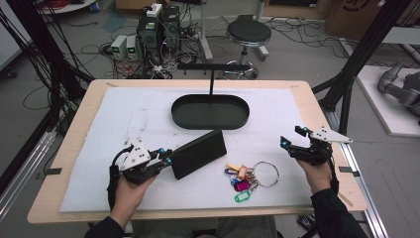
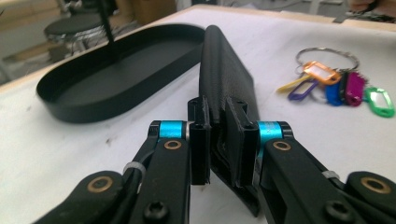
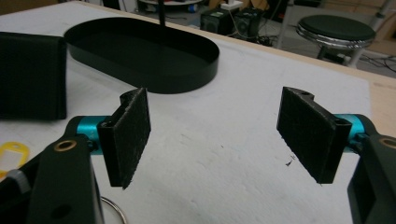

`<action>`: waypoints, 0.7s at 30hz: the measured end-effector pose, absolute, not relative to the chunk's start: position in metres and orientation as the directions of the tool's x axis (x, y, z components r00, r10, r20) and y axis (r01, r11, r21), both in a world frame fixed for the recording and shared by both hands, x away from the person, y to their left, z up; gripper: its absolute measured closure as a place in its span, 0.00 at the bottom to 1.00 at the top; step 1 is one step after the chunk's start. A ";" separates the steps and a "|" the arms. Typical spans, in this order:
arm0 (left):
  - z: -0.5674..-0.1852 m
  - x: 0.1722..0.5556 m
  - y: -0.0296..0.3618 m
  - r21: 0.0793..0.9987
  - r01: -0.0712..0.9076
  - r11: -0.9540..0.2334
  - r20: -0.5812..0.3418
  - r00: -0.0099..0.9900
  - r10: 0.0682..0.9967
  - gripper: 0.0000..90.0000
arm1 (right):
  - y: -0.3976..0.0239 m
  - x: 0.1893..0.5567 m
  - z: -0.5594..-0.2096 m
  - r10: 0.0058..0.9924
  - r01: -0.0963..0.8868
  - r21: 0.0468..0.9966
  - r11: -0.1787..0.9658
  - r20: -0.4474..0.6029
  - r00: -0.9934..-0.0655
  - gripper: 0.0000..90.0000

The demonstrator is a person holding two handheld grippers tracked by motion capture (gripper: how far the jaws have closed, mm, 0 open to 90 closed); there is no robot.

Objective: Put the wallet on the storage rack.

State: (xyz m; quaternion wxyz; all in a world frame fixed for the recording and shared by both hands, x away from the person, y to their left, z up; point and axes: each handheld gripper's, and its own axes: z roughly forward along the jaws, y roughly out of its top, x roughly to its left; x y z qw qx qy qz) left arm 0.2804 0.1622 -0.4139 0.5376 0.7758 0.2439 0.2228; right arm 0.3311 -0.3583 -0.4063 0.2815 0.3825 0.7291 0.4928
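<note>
Between the left tool's (image 1: 167, 158) pads, a black wallet (image 1: 199, 153) is clamped at its near end.
Its long axis runs straight ahead from this tool toward the black oval tray (image 1: 210, 111); the right tool (image 1: 291, 138) waits wide open, empty, well apart above the tabletop (image 1: 277, 84).

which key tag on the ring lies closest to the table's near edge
The green tag: it sits lowest of the bunch in the high view, below the magenta tag, while the orange tag and yellow tag lie farther up.
</note>
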 end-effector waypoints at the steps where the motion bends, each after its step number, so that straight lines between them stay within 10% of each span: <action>1: -0.412 0.279 0.160 0.947 0.102 -0.305 0.107 0.794 0.598 0.89 | -0.355 0.331 -0.405 0.823 0.274 0.937 0.218 -0.026 -0.567 0.29; 21: -0.408 0.274 0.157 0.959 -0.028 -0.283 0.164 0.868 0.469 0.89 | -0.273 0.362 -0.404 0.499 0.190 0.929 0.319 0.006 -0.866 0.30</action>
